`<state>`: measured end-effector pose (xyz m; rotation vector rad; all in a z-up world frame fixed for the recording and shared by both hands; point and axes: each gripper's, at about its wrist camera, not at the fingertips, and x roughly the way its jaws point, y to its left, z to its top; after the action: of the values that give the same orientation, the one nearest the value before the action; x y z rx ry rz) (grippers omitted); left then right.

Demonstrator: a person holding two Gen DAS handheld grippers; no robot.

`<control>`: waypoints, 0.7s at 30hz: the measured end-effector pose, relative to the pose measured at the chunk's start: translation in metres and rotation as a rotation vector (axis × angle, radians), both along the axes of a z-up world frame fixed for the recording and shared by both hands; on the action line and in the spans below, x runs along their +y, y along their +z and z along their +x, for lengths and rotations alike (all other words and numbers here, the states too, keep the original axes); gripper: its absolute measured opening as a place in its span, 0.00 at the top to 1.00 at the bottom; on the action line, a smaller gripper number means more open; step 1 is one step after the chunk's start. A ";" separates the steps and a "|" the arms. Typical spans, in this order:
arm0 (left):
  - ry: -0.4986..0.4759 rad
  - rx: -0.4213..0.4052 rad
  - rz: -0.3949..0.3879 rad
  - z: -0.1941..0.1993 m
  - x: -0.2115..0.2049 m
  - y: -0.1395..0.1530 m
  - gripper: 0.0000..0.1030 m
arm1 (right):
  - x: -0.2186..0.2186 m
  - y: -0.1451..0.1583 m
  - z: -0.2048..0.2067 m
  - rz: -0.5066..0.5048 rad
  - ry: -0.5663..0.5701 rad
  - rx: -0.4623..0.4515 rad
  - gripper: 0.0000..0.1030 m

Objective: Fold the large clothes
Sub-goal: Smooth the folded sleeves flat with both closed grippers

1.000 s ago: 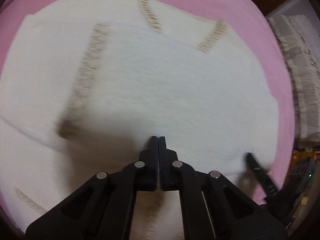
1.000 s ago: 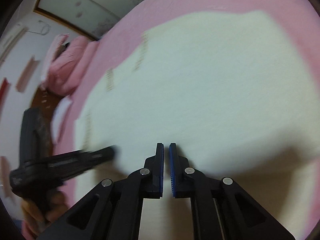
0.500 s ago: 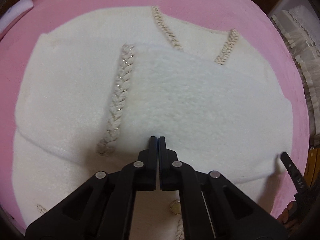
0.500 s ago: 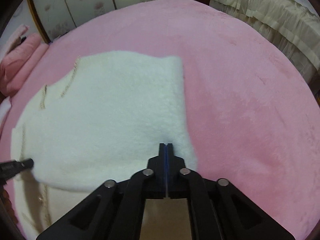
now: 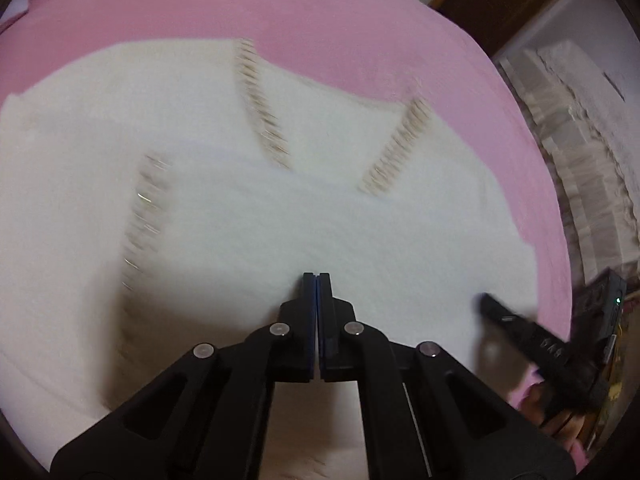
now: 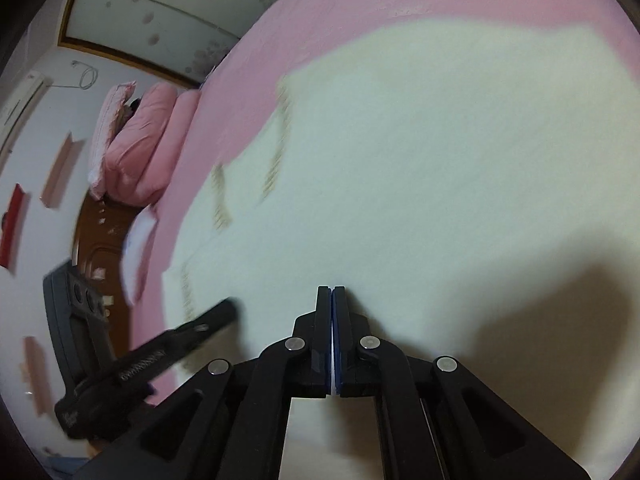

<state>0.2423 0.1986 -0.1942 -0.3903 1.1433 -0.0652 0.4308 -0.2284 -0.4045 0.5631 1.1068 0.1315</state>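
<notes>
Both claws have swung back over the white garment [image 5: 320, 220], clenched empty; next, you grasp an edge.

garment [image 5: 248, 232]: looking fleecy white cloth, braided beige trim | bed cover [image 5: 280, 12]: showing matt pink plush | left gripper [image 5: 317, 280]: appearing matt black plastic

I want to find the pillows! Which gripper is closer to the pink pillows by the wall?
Left. In the right wrist view the left gripper sits on the sweater's pillow-side edge, below the pink pillows; the right gripper is farther over.
</notes>
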 end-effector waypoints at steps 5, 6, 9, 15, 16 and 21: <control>-0.062 0.004 0.075 0.017 0.013 -0.006 0.99 | -0.086 0.012 -0.015 -0.109 -0.154 -0.004 1.00; -0.069 0.004 0.117 0.014 0.008 -0.002 0.99 | -0.086 0.015 -0.013 -0.122 -0.147 0.003 1.00; -0.081 -0.016 0.221 0.013 -0.014 0.013 0.99 | -0.066 0.022 0.009 -0.215 -0.131 -0.007 1.00; -0.135 -0.039 0.202 0.034 -0.050 0.008 0.99 | -0.030 0.023 0.045 -0.104 -0.058 -0.034 1.00; -0.124 -0.039 0.246 0.037 -0.048 0.005 0.99 | -0.030 0.020 0.049 -0.102 -0.061 -0.026 1.00; -0.003 -0.023 0.231 0.039 -0.006 0.001 0.99 | -0.077 0.027 0.037 -0.283 -0.161 -0.046 1.00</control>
<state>0.2812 0.1922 -0.1929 -0.1821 1.1149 0.0589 0.4677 -0.3055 -0.3775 0.3910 1.0100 -0.1502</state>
